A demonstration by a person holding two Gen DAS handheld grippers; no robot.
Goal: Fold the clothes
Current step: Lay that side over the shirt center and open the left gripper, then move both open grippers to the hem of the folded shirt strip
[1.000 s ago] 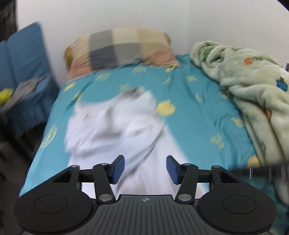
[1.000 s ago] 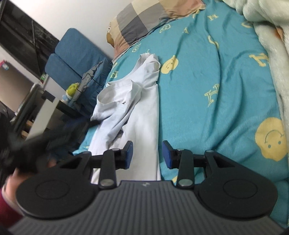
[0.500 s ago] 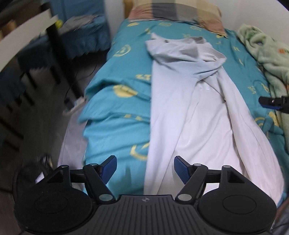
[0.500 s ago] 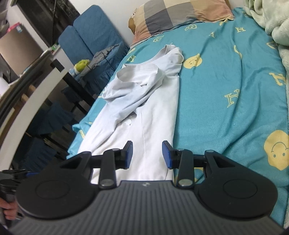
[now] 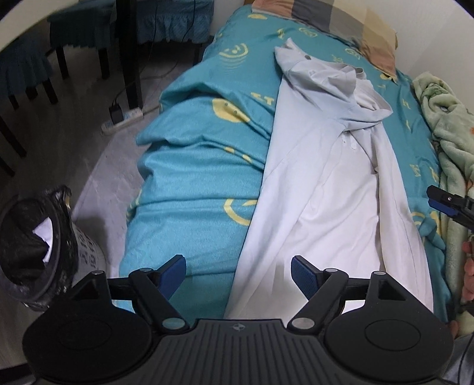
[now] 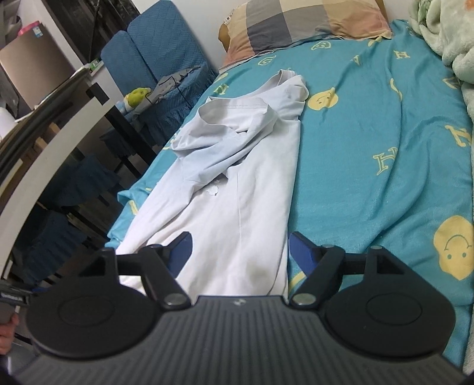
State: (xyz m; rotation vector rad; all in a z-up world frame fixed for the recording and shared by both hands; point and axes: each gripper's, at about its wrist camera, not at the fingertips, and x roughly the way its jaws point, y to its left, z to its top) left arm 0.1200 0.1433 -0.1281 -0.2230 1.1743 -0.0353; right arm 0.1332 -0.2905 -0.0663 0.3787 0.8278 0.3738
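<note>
A pale white shirt (image 5: 326, 183) lies lengthwise on the teal bedspread (image 5: 195, 165), its top bunched and folded over toward the pillow. My left gripper (image 5: 238, 271) is open above the shirt's near hem at its left edge, holding nothing. In the right wrist view the same shirt (image 6: 237, 183) stretches away from my right gripper (image 6: 240, 245), which is open over the hem's right part with nothing between its fingers. The right gripper's blue fingertips (image 5: 441, 201) poke into the left wrist view at the right edge.
A checked pillow (image 6: 299, 26) lies at the bed's head and a green fleece blanket (image 5: 450, 142) along the right side. A bin lined with a black bag (image 5: 35, 242) stands on the floor left of the bed, beside a power strip (image 5: 124, 118). Blue chairs (image 6: 154, 50) and a table edge (image 6: 44, 154) stand at left.
My left gripper has swung back from the pillow end to the foot of the bed and opened wider. The right gripper's fingers have also spread wider and sit over the hem.
</note>
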